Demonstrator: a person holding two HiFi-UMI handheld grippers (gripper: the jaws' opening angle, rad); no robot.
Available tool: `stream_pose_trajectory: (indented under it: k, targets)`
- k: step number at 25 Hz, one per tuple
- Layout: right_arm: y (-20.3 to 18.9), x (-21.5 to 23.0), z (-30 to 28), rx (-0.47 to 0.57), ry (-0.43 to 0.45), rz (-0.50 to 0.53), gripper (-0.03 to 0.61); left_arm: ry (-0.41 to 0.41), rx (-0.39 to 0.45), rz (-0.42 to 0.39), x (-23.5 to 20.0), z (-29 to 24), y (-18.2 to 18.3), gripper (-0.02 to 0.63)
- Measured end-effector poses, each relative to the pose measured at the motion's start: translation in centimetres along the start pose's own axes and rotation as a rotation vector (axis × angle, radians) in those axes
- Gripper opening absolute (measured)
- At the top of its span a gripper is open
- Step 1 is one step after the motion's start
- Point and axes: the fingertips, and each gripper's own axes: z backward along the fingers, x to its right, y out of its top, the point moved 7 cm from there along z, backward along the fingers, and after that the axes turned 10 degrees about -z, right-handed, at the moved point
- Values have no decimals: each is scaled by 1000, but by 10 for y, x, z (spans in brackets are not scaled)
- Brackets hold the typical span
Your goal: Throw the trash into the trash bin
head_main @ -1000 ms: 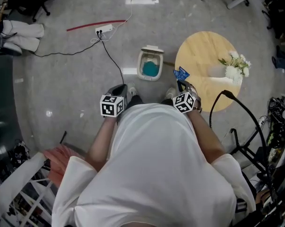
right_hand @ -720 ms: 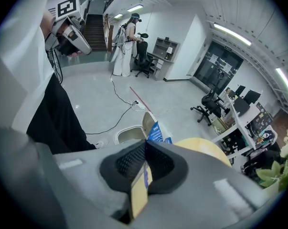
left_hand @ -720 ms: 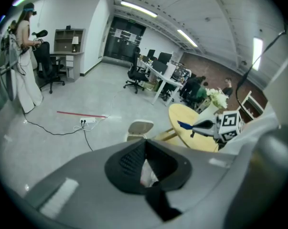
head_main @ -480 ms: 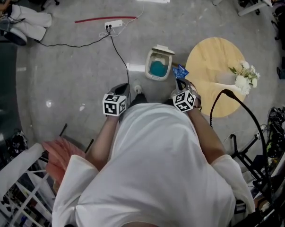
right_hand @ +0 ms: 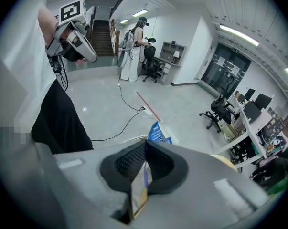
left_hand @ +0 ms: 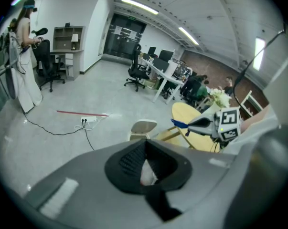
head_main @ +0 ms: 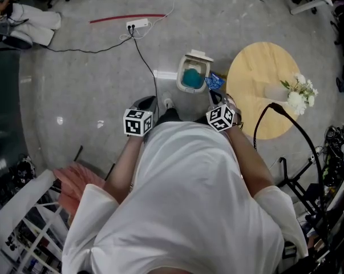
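The trash bin is small and white, with a teal liner and its lid raised, and stands on the grey floor in front of me. My right gripper is shut on a blue wrapper, held just off the bin's right rim. In the right gripper view the wrapper sticks out past the closed tips. My left gripper hangs left of the bin with its jaws together. A pale patch shows in the gap behind the tips; I cannot tell what it is. The left gripper view shows the bin and the right gripper.
A round wooden table with a vase of white flowers stands right of the bin. A power strip, its black cable and a red strip lie on the floor beyond. Black cables and stands crowd the right edge. A person stands far off.
My right gripper has carried the blue wrapper leftward, from the table's edge to the bin's right rim. The left gripper has shifted a little along with my body.
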Motion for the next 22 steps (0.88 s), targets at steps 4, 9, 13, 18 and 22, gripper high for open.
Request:
stream_pose_trajectory:
  k: [4, 9, 13, 18, 22]
  targets:
    - [5, -3, -5, -2, 14, -9, 2, -13, -16, -7, -4, -5, 4, 5]
    - [9, -2, -14, -4, 26, -46, 2, -41, -44, -19, -9, -19, 7, 5]
    - [6, -2, -18, -19, 37, -76, 2, -57, -65, -18, -13, -26, 9, 5]
    - [2, -4, -29, -48, 47, -106, 2, -70, -88, -32, -21, -33, 10, 5]
    - [0, -2, -40, -61, 50, -139, 2, -74, -115, -30, -30, -41, 6, 5]
